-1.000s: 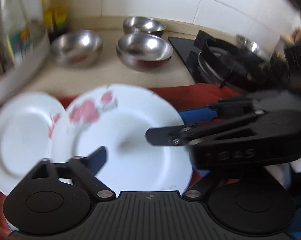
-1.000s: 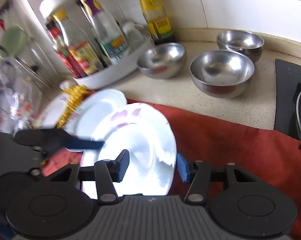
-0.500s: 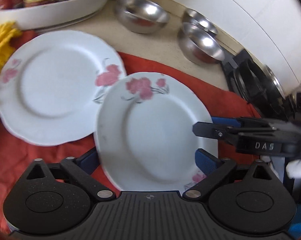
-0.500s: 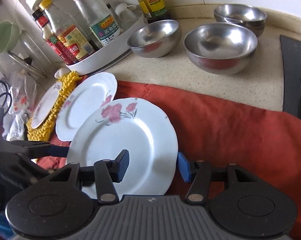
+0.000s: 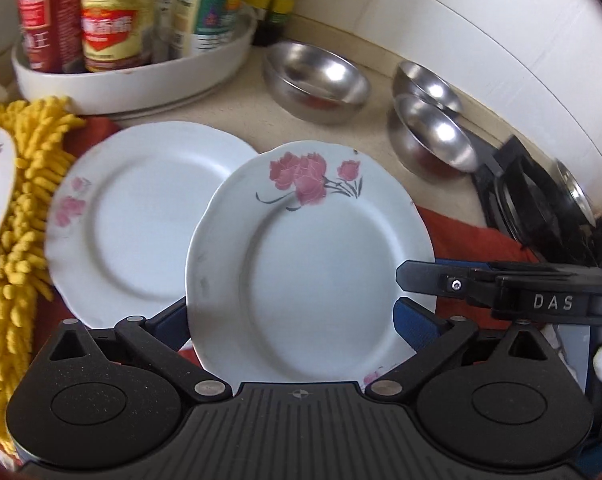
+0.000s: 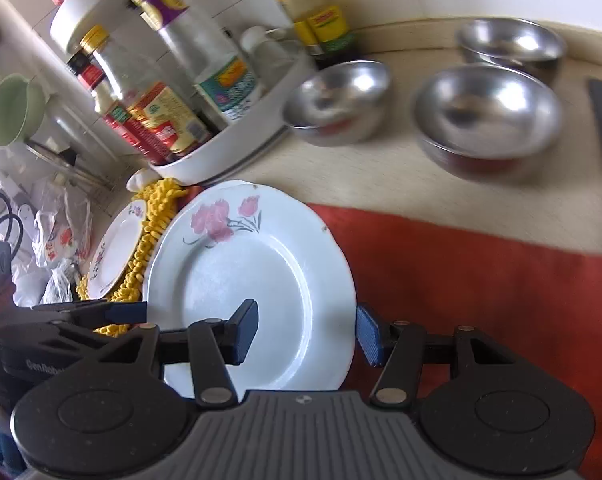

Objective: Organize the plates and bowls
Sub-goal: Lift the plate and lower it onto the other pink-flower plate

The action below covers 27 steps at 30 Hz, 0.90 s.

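White tiles back a speckled beige counter (image 6: pixel 381 176) where a red cloth (image 6: pixel 481 280) covers the near part. On the cloth, a white scalloped plate with pink flowers (image 5: pixel 313 264) sits between both tools, its left edge overlapping a second white flowered plate (image 5: pixel 141 216) that lies flat beside it. A fluffy yellow mop-like cloth (image 5: pixel 17 240) lies left of that, with a third flowered plate (image 6: pixel 115 252) partly over it at the far left.

The left hand-held gripper (image 5: pixel 297 316) stands wide, its blue pads either side of the near plate's lower rim; whether they press on it I cannot tell. The right hand-held gripper (image 6: pixel 307 334) straddles the plate's right rim, one pad over the plate's face, the other just outside the edge, with a gap showing, so it does not clamp.

Beyond the cloth, three stainless steel bowls (image 6: pixel 487 116) stand on the bare counter, near each other. A white oval tray of sauce bottles (image 5: pixel 137 76) sits at the back left. A black gas hob (image 5: pixel 533 200) lies to the right.
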Each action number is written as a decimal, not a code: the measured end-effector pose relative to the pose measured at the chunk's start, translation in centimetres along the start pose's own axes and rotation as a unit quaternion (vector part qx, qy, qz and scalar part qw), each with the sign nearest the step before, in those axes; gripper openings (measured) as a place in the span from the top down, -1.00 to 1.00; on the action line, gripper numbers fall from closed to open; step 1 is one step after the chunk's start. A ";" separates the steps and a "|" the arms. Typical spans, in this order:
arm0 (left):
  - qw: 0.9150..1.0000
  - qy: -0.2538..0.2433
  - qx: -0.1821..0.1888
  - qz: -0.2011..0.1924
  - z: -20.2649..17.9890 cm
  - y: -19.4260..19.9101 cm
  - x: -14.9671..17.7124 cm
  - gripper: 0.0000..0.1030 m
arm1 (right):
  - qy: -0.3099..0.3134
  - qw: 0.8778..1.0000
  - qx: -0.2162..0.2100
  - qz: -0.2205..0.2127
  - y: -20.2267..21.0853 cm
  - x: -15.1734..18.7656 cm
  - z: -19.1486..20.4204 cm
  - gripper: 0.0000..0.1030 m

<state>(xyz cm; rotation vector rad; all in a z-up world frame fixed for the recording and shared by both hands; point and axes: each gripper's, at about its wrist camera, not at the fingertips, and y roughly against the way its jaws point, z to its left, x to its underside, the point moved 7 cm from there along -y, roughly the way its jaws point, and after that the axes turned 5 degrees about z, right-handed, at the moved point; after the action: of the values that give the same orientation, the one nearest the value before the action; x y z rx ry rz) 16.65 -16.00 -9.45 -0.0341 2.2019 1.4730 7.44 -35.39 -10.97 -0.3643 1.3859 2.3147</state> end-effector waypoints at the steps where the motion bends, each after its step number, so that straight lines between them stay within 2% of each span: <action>1: 1.000 0.005 -0.003 -0.005 0.5 0.2 -0.2 -0.99 | 0.000 1.000 -0.006 0.001 -0.6 -0.5 0.4 -0.01; 8: 0.998 0.042 -0.042 -0.035 4.9 1.0 -2.3 -0.99 | 0.022 1.000 -0.012 0.001 -5.2 -4.0 3.4 -0.01; 12: 0.996 0.062 -0.045 -0.042 6.8 0.9 -3.1 -0.98 | 0.025 1.000 -0.007 -0.003 -6.9 -5.9 4.2 -0.02; 15: 0.995 0.085 -0.043 -0.037 8.5 0.8 -3.3 -0.92 | 0.026 1.000 -0.003 -0.009 -7.5 -6.6 4.6 -0.02; 21: 0.991 0.098 -0.053 -0.070 10.8 3.5 -3.7 -0.99 | 0.057 0.997 0.016 -0.039 -6.5 -7.4 5.2 -0.04; 24: 0.991 0.110 -0.041 -0.061 11.5 4.2 -3.1 -0.99 | 0.066 0.997 0.026 -0.030 -6.8 -7.4 5.1 -0.05; 27: 0.993 0.111 -0.027 -0.040 11.3 3.7 -2.1 -0.99 | 0.049 0.999 0.011 -0.004 -7.7 -7.2 4.7 -0.05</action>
<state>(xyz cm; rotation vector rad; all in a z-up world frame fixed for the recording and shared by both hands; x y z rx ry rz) 21.71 -5.11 -8.82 -0.3147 2.3025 1.5472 17.41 -29.61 -11.70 -0.4819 1.4526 2.2994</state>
